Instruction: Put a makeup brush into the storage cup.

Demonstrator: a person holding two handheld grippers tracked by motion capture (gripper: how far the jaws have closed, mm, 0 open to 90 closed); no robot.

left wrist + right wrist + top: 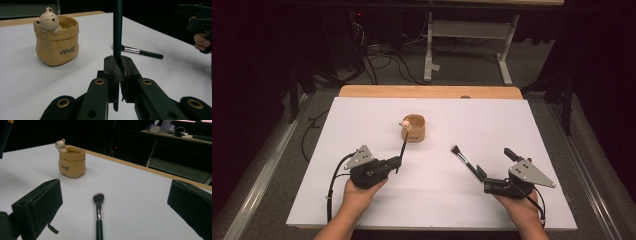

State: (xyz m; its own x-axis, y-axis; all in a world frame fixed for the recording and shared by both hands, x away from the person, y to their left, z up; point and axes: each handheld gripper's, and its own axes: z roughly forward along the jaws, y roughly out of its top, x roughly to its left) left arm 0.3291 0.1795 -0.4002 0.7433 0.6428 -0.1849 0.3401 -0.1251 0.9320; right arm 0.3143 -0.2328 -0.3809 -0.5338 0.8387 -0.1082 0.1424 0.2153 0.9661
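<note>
White bench (362, 210) with a dark room behind. Left hand-held gripper (398, 161) is clamped tight on a dark brush handle (117, 30), standing it upright just short of the tan bear pot (414, 128). Right hand-held gripper (494, 163) sits wide open, nothing gripped, with a makeup brush (98, 215) lying flat between its jaws.

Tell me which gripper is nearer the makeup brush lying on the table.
Right. The right gripper stands open around the makeup brush handle; the left gripper, shut on a dark stick, is off beside the bear pot.
</note>
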